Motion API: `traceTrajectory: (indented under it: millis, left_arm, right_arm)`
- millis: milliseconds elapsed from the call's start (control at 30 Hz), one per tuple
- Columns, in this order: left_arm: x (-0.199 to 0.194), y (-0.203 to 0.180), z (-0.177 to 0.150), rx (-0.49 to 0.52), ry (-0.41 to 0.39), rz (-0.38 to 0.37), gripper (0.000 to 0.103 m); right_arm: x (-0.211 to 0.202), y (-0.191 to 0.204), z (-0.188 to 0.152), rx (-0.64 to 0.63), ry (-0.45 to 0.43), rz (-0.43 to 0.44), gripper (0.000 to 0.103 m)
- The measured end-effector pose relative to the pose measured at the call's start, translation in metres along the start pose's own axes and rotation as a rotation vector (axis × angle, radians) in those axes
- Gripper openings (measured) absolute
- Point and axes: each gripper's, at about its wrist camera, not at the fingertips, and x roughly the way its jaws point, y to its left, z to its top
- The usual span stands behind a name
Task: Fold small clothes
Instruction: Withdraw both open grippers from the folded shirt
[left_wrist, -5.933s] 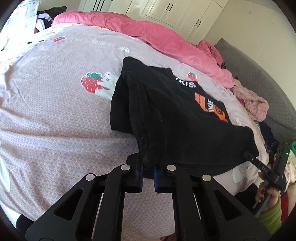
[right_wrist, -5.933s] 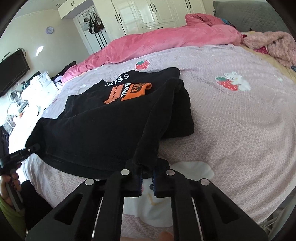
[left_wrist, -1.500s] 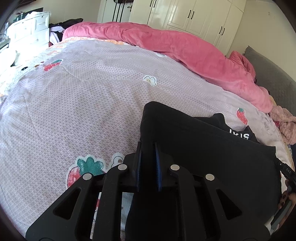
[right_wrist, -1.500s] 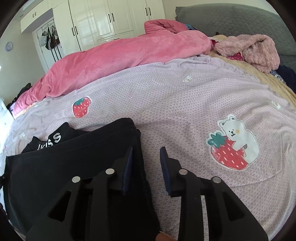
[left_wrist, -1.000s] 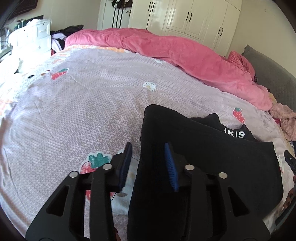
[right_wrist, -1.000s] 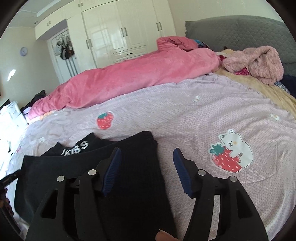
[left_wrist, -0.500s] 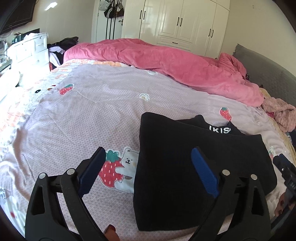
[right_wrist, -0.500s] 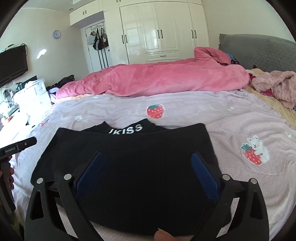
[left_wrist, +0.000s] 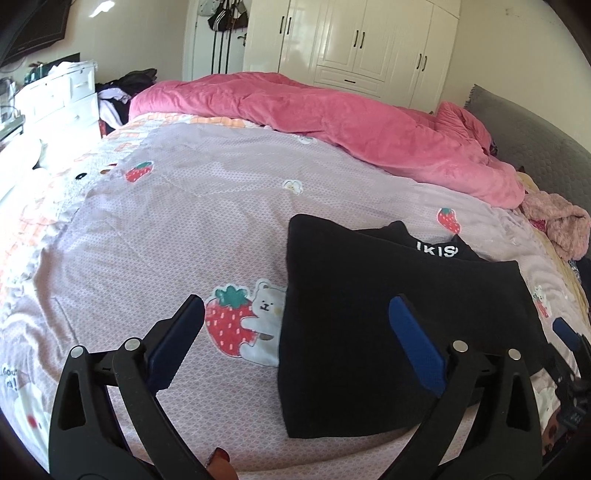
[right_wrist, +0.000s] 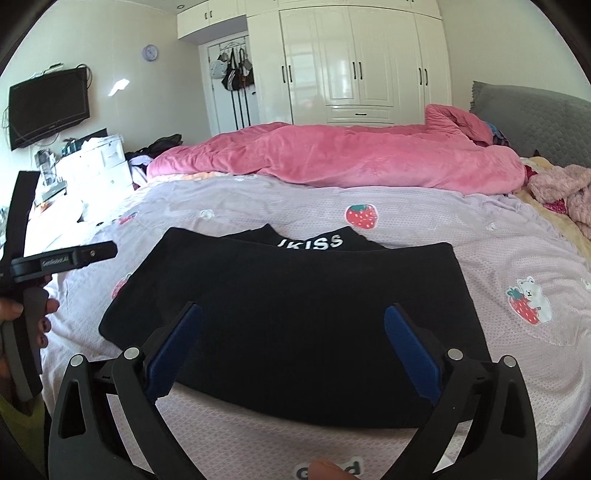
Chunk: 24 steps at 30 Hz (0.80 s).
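A black garment (left_wrist: 388, 314) lies folded flat on the lilac bedsheet (left_wrist: 184, 229), its collar with white letters poking out at the far edge; in the right wrist view the garment (right_wrist: 303, 306) fills the middle. My left gripper (left_wrist: 295, 308) is wide open and empty, held above the garment's left edge. My right gripper (right_wrist: 293, 314) is wide open and empty, held above the garment's near edge. The left gripper also shows at the far left of the right wrist view (right_wrist: 62, 258), in a hand.
A pink duvet (right_wrist: 332, 155) lies across the far side of the bed. A pink fluffy garment (right_wrist: 561, 188) lies at the right by the grey headboard (right_wrist: 532, 118). White drawers (left_wrist: 62, 103) stand left of the bed. White wardrobes (right_wrist: 354, 62) line the back wall.
Both grippers carried the garment's near edge over to its far side, let it go and opened wide. They have since drawn back and risen; the garment lies folded.
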Motion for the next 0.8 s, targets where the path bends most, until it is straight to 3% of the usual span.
traceTrajectory:
  millis: [433,800]
  left_arm:
    - [-0.003,0.030,0.001,-0.027,0.023,0.020,0.094]
    - [-0.001,0.047,0.002,-0.055,0.021,0.050,0.094]
  right_arm:
    - [0.011,0.079,-0.005,-0.149,0.034,0.103,0.098]
    - [0.026,0.116,-0.009,-0.214,0.072,0.117,0.098]
